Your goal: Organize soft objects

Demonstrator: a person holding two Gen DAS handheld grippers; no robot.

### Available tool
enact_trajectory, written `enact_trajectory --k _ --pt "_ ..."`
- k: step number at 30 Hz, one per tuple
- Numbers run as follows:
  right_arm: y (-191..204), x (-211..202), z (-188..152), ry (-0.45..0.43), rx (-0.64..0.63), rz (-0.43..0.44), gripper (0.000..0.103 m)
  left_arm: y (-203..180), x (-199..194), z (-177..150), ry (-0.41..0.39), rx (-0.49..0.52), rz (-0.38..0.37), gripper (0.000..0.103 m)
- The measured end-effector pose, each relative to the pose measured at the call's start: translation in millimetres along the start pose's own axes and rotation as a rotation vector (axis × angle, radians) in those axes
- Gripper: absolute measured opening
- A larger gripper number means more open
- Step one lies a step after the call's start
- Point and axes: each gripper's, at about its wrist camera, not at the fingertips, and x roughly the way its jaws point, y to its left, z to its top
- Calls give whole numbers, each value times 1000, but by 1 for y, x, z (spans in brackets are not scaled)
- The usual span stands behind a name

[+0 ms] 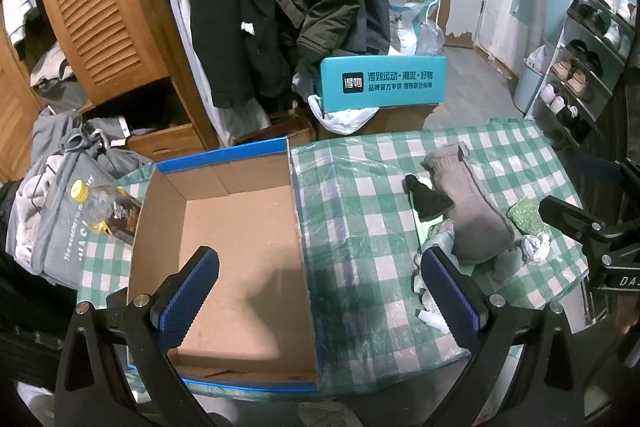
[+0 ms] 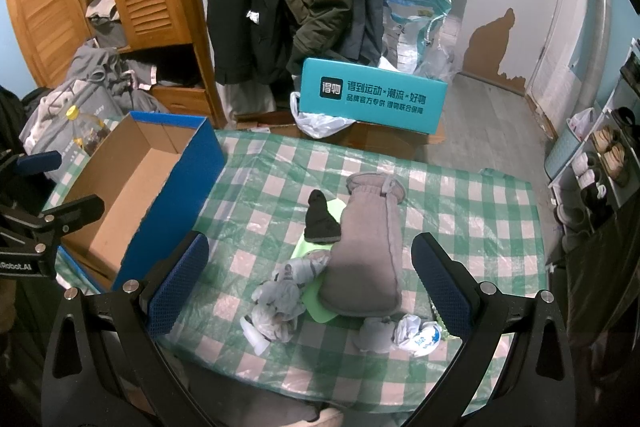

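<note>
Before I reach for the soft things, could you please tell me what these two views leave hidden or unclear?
- Light green sheet: right wrist view, mostly covered by the grey mitten and black sock; its outline is hidden.
- Green glittery item: left wrist view, partly behind the right gripper; unidentifiable.
- Crumpled white-blue piece: right wrist view, print too small to read.
- Cardboard box: left wrist view, near corners blocked by the left gripper.
</note>
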Motion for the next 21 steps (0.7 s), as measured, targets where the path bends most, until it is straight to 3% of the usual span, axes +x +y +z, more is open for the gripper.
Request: enact_trajectory --k 21 --pt "-2 1 -4 4 1 -1 101 -2 -1 -2 1 7 -1 102"
